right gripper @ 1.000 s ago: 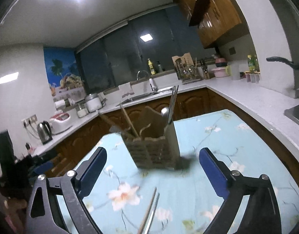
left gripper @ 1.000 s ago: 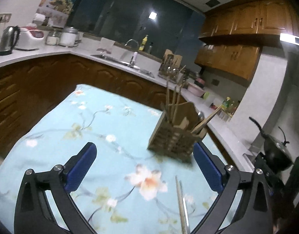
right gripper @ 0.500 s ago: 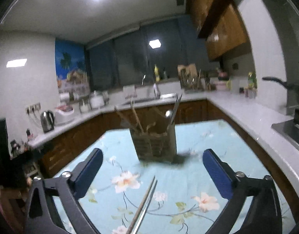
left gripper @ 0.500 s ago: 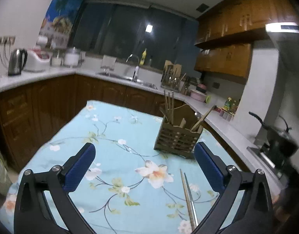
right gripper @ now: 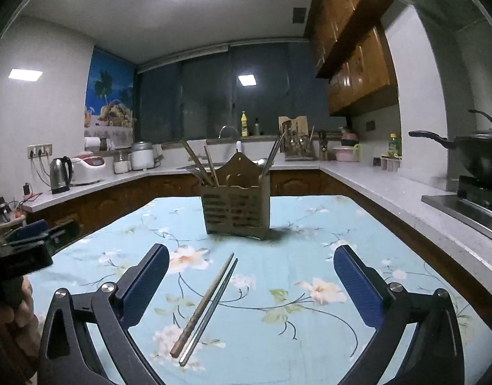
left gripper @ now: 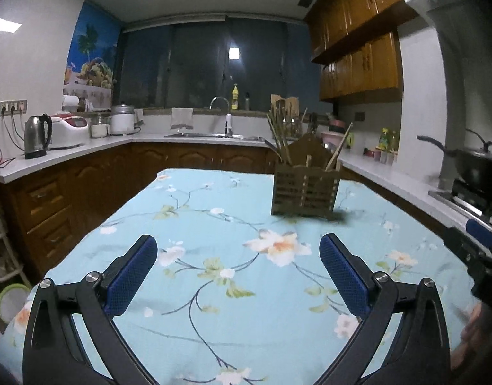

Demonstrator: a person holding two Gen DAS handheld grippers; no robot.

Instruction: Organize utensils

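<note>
Left hand-held gripper (left gripper: 238,268) spread wide, nothing between its blue pads, hovering over the near part of the tabletop (left gripper: 214,218) with its floral cloth. Right hand-held gripper (right gripper: 250,277) likewise spread wide and holding nothing, poised above a pair of chopsticks (right gripper: 205,308). Chopsticks lying flat on the cloth side by side, one wooden, one metal, touching along their length, tips aimed toward the far edge and angled slightly right, nearer the left pad than the right. Wooden utensil holder (right gripper: 235,210) upright toward the far edge, well apart from the chopsticks, already stocked with several sticks and utensils leaning out of its compartments. Same holder (left gripper: 305,192) seen toward the far right corner in the left wrist view.
</note>
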